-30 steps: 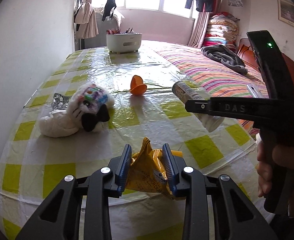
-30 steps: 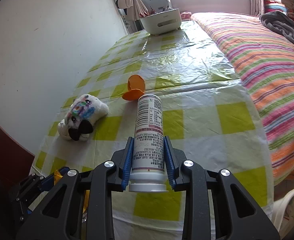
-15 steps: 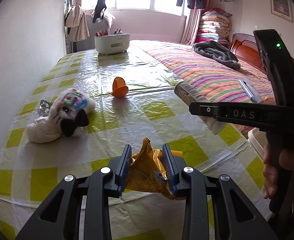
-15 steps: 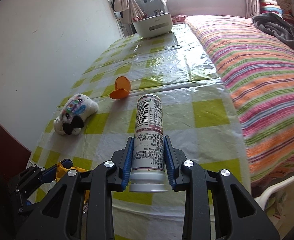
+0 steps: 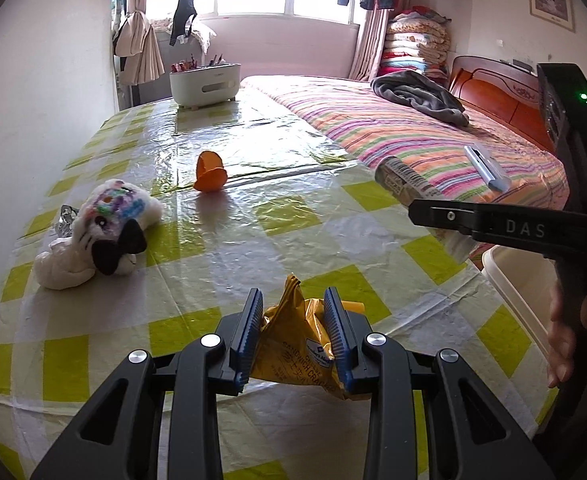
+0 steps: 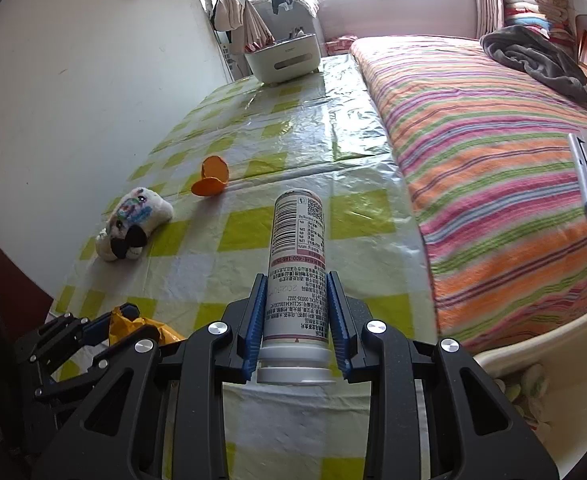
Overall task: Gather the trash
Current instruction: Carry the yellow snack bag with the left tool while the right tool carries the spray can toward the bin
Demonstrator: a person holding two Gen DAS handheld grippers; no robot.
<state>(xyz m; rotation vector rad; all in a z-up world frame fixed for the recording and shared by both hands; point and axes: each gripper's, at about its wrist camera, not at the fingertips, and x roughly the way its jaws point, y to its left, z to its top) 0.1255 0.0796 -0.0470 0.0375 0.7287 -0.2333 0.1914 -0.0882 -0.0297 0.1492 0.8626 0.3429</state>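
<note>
left gripper (image 5: 295, 334) clamps a crinkled yellow wrapper (image 5: 293, 344); right gripper (image 6: 295, 320) clamps a smooth cylindrical bottle (image 6: 298, 264) (paper label)

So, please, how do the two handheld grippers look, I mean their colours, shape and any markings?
Both are matte black plastic. The left gripper and right gripper each have two angular black fingers with cut-out openings, silver round screws, and blue ribbed pads. Seen from the side, the right one carries pale letters "DAS" and a small green light.

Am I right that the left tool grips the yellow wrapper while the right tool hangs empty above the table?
Not quite: the right tool is not empty. The right wrist view shows it clamped on a white bottle. The left tool does grip the yellow wrapper.
</note>
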